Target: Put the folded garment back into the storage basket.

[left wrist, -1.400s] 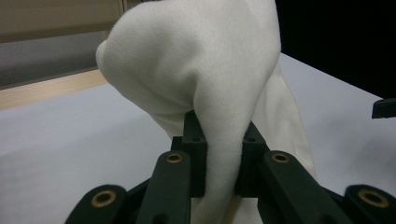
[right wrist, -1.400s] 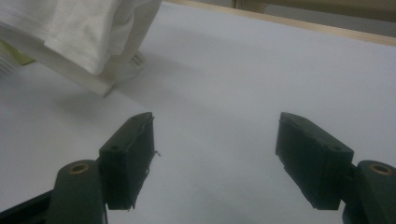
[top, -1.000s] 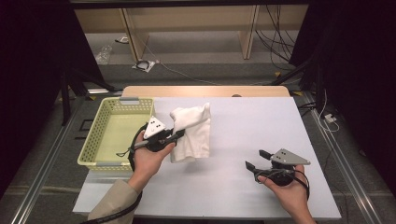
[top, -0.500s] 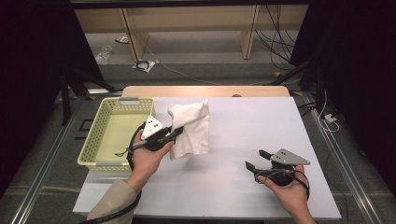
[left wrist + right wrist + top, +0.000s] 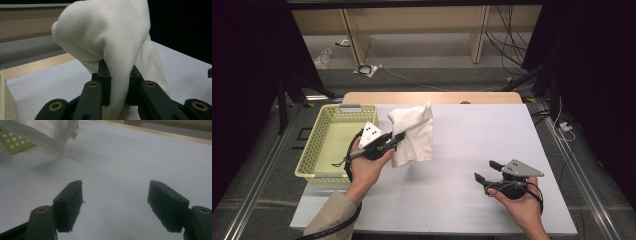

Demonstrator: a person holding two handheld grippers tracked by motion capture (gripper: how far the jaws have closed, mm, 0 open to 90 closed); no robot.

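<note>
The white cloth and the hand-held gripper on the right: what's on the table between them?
Nothing. In the high view, bare white table separates the white cloth from the right hand-held gripper.

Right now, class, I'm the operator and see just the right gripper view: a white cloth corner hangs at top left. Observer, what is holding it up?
Observer: The left gripper. Its fingers are pinched shut on a fold of the white cloth.
Operator: And the perforated green thing behind the cloth?
Observer: That is a yellow-green basket. It sits on the left side of the table, right beside the left hand.
</note>
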